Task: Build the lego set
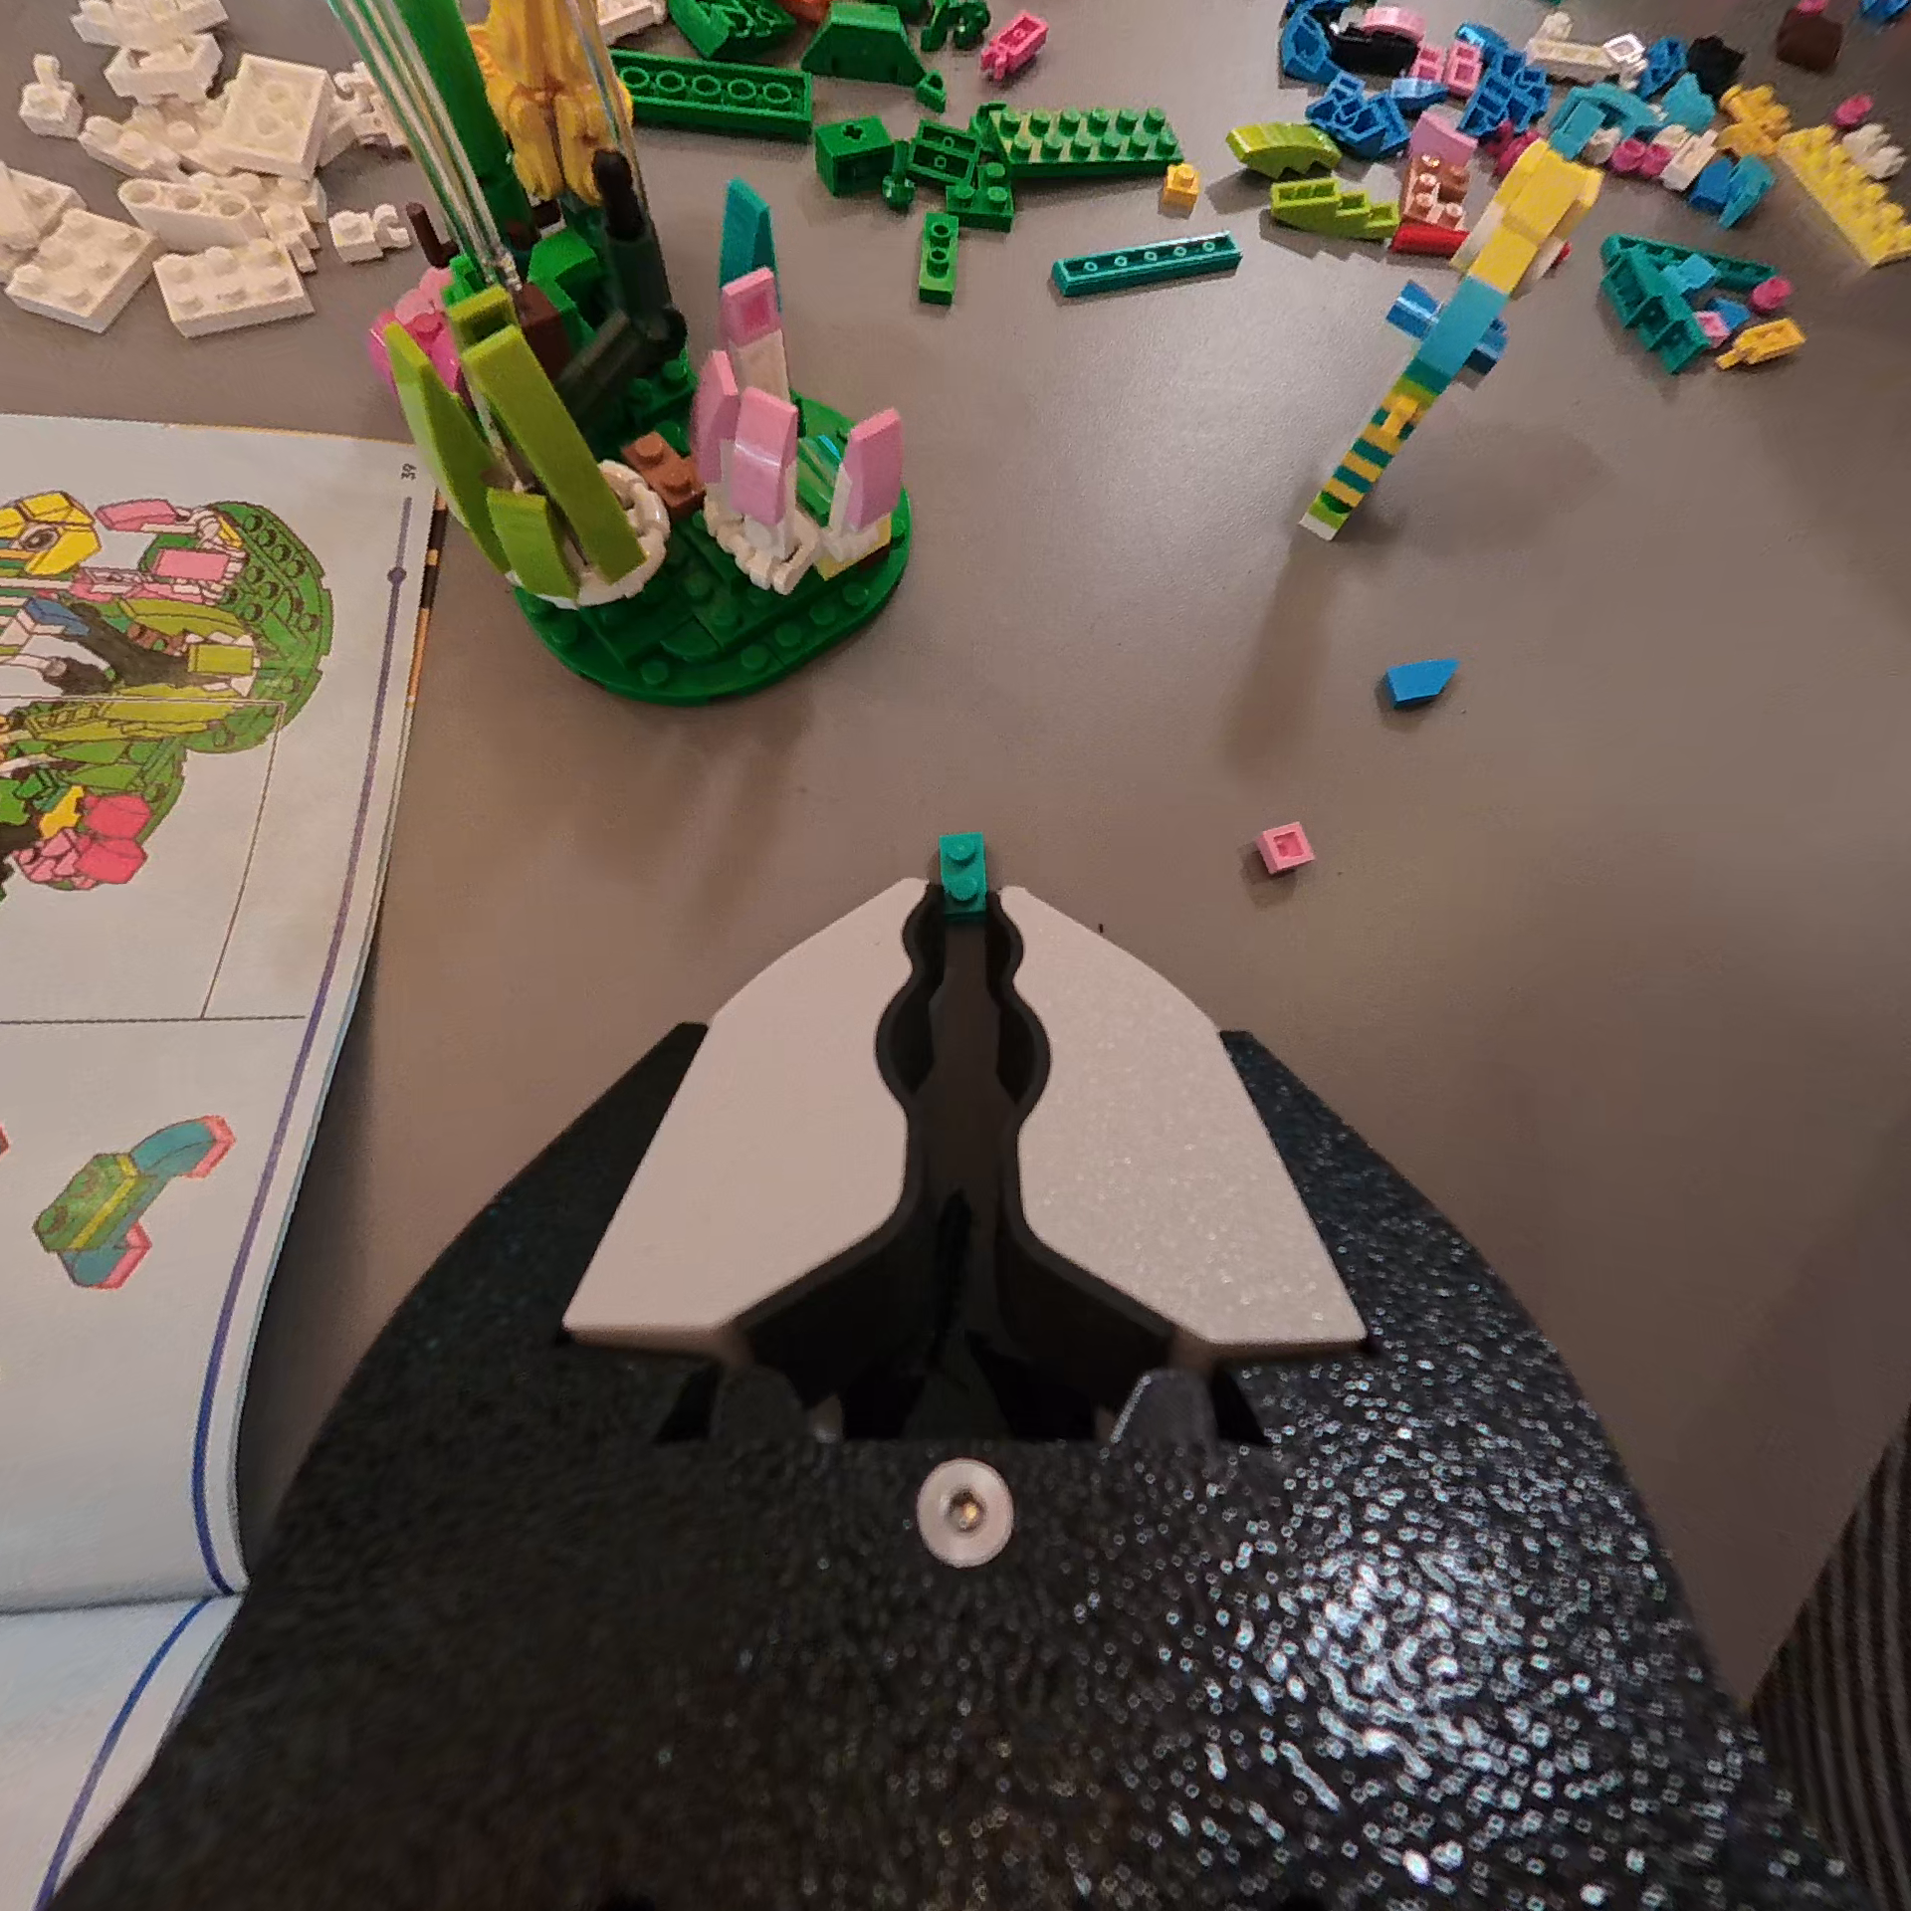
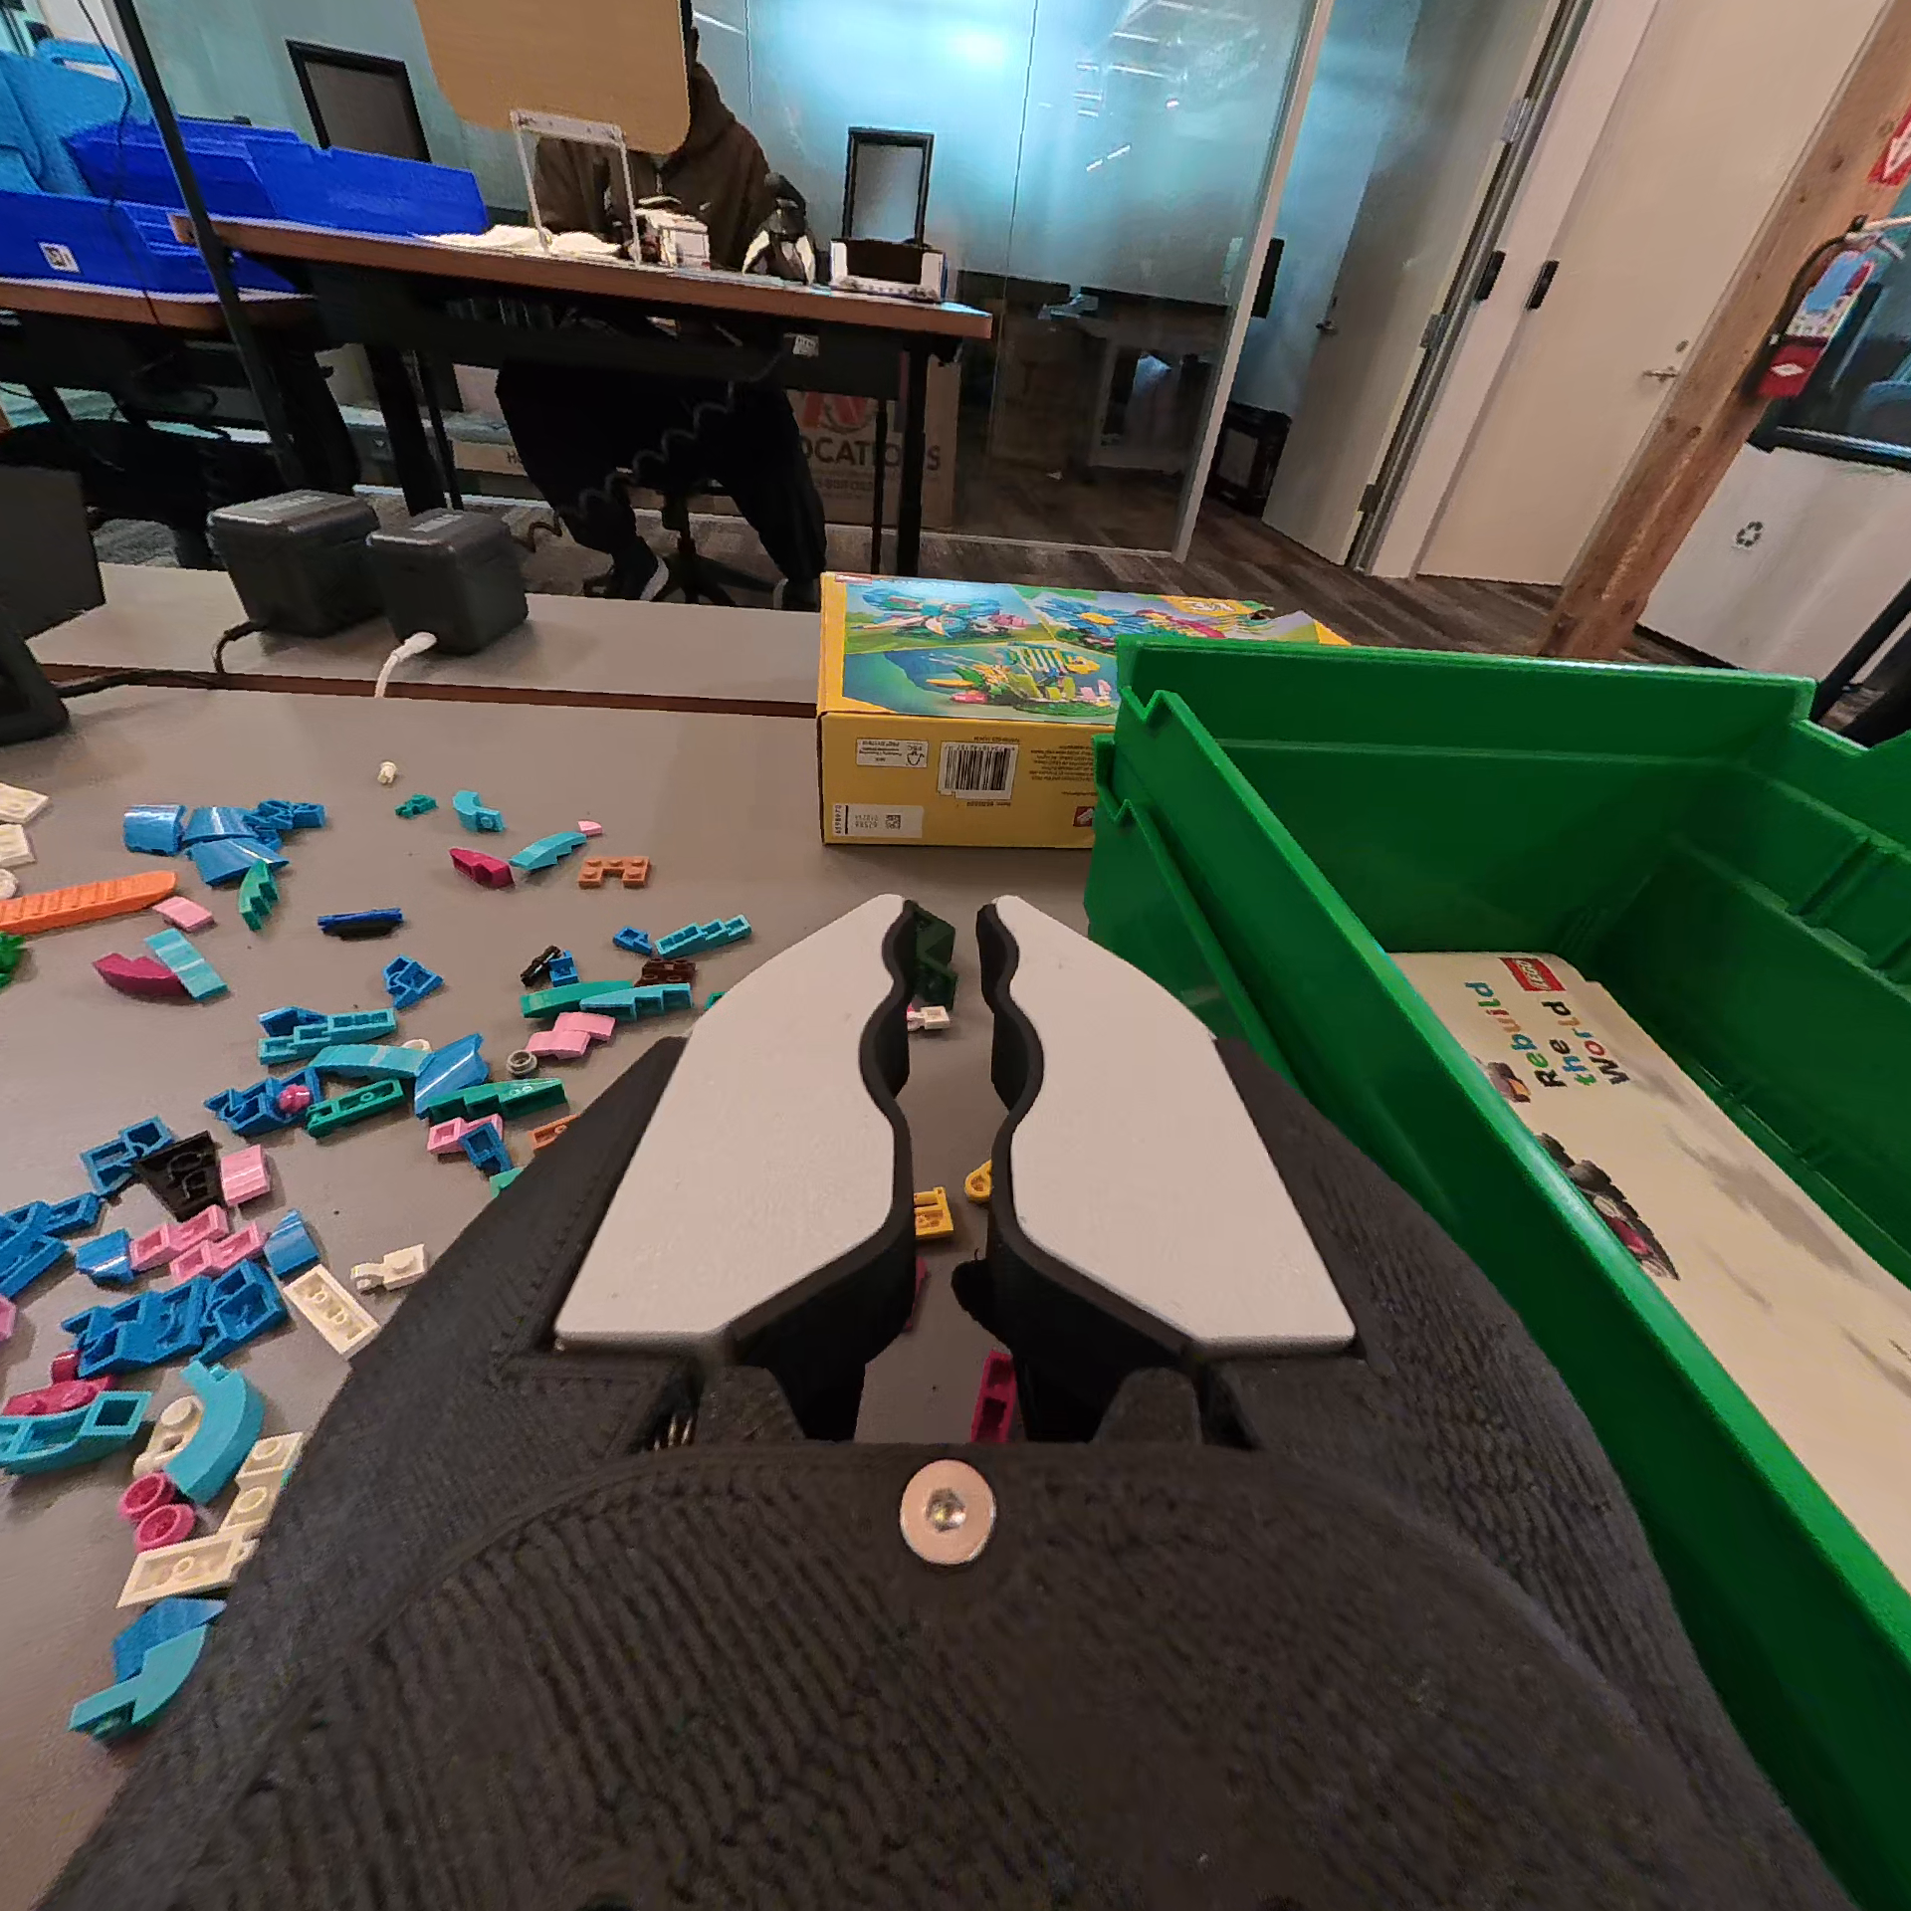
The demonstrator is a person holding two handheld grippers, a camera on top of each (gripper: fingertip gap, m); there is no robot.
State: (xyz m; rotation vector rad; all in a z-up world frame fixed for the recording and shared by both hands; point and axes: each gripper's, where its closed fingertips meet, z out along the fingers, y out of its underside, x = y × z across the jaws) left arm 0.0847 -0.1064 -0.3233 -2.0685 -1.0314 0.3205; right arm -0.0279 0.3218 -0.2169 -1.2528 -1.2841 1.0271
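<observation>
Left gripper pinches a small teal plate at its tips, studs up, just above the grey table. Judged: featherweight, rigid, smooth plastic; only the near end is clamped, so it could pivot or pop out. Gripping the long side walls would be safer. Flower model stands ahead-left, beside the instruction booklet. Right gripper is partly parted with nothing clamped, over loose bricks, near the green bin.
</observation>
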